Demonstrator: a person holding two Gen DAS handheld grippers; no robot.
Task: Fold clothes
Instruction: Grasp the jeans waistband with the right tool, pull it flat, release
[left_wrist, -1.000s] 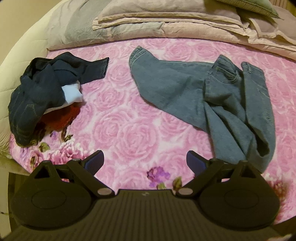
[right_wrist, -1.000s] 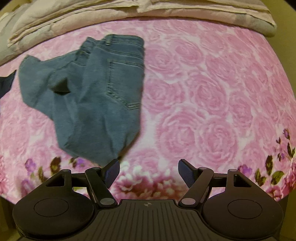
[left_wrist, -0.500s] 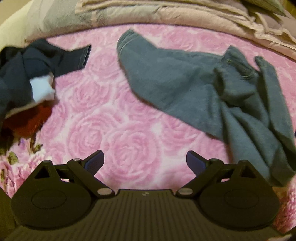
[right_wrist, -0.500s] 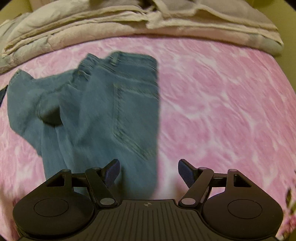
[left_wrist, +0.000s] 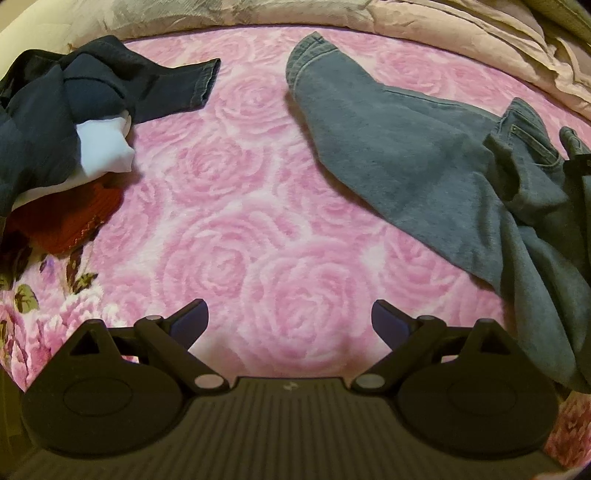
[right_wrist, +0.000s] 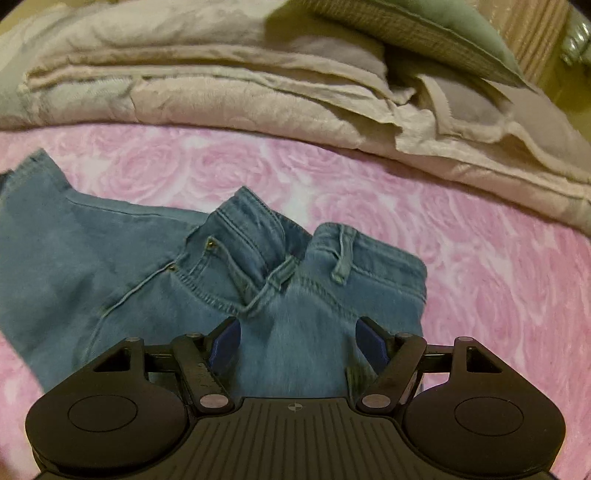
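A bed covered by a pink rose-patterned blanket (left_wrist: 236, 229) is seen from two wrist cameras. A pair of light blue jeans (right_wrist: 155, 280) is spread crumpled across the blanket, with one leg stretched toward the far side and its hem (left_wrist: 310, 51) lying flat. The right hand-held gripper (right_wrist: 297, 341) is held over the waistband end of the jeans, where a belt loop (right_wrist: 341, 258) is visible just ahead of it; its jaws have just been closing a little but are parted wide, with denim seen between them and not pressed by the pads (no grip is shown). The left hand-held gripper (left_wrist: 290, 319) is held wide open over bare blanket, beside the jeans, with nothing in it. A heap of dark clothes (left_wrist: 66, 110), with white and red cloth showing beneath, is set at the left. Folded beige bedding (right_wrist: 221, 92) is stacked along the far edge.
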